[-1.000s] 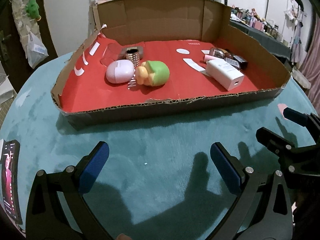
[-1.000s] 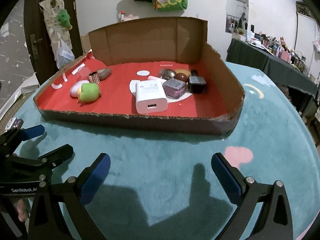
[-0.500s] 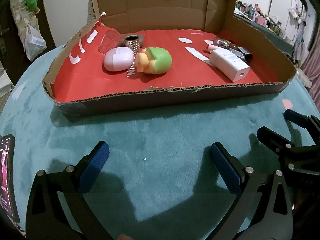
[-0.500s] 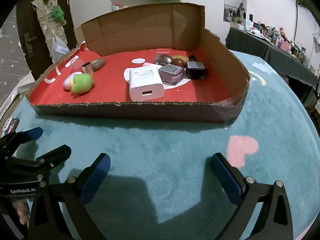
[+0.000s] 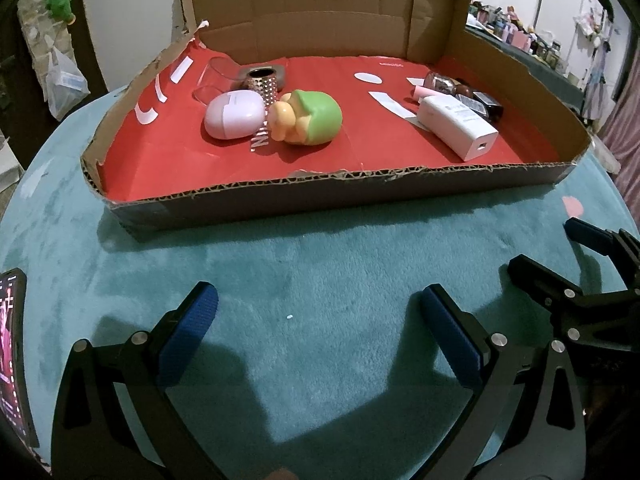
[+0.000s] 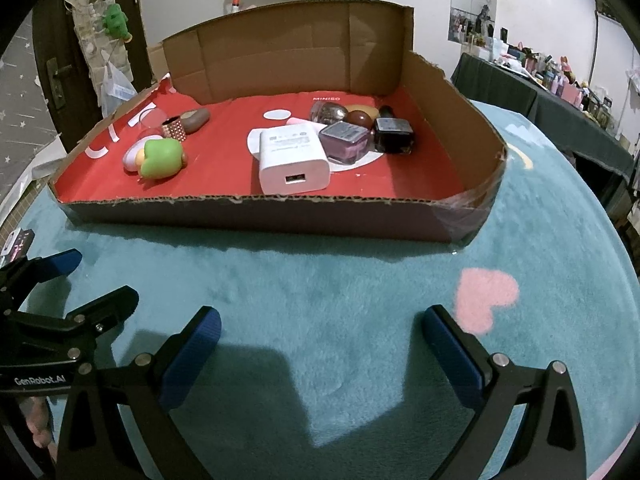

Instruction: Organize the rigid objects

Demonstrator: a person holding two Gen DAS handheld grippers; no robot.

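A cardboard tray with a red floor holds the objects; it also shows in the right wrist view. At its left lie a green and yellow toy, a pink egg-shaped case and a studded metal cup. At its right lie a white charger, a purple jar and a dark bottle. My left gripper is open and empty above the carpet before the tray. My right gripper is open and empty beside it.
The tray stands on a round table with a teal plush cover bearing a pink heart. A phone lies at the table's left edge. A cluttered dark side table stands at the far right.
Both grippers have moved forward toward the tray, which now looms larger in both views. Both have stayed open and empty.
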